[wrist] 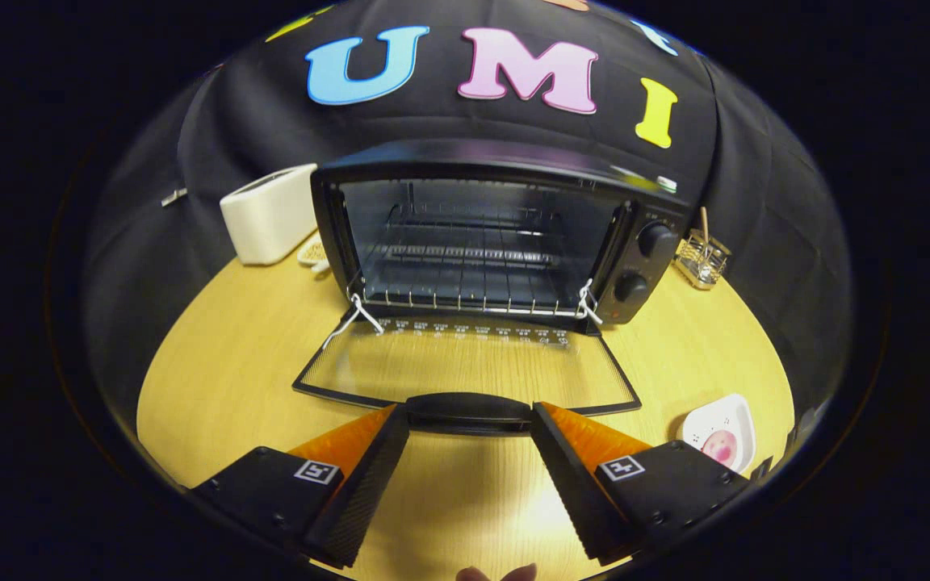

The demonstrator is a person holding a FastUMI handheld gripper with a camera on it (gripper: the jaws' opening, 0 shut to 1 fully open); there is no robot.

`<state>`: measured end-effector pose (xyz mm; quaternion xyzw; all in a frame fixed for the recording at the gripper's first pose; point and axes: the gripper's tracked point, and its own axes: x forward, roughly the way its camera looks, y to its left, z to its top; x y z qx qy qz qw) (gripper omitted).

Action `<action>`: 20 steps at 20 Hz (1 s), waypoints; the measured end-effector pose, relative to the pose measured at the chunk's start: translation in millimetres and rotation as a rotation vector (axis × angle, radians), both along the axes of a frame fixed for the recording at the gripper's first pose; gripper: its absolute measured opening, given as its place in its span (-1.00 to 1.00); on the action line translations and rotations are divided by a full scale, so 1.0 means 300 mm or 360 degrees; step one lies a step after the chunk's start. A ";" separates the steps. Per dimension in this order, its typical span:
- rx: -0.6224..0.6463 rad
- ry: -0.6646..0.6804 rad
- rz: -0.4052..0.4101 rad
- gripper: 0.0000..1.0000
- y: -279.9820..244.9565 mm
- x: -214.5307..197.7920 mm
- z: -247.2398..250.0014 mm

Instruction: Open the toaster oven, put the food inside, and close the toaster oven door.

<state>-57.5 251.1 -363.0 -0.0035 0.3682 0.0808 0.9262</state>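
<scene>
A white toaster (270, 214) stands beside the toaster oven (505, 234), whose glass door (465, 367) lies open flat on the counter (223, 355). The fingers (470, 420) are spread, flanking the door handle (469, 411). The food (721, 444) sits on a white plate (735, 411) just beside them.

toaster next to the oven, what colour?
White or cream toaster, beside the black toaster oven, seen in the gripper view. Gripper fingers open.

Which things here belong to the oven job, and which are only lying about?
For the job:
- toaster oven, door open flat
- food on the white plate
- tongs, open, just behind the door handle

Lying about:
- white toaster
- small wire basket
</scene>
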 end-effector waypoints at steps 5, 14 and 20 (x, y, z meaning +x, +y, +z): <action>0.0023 0.0068 0.0036 1.00 -0.008 -0.041 -0.038; 0.0257 -0.0037 0.0190 1.00 -0.045 -0.019 0.197; 0.0356 -0.0010 0.0232 0.98 -0.233 -0.017 0.336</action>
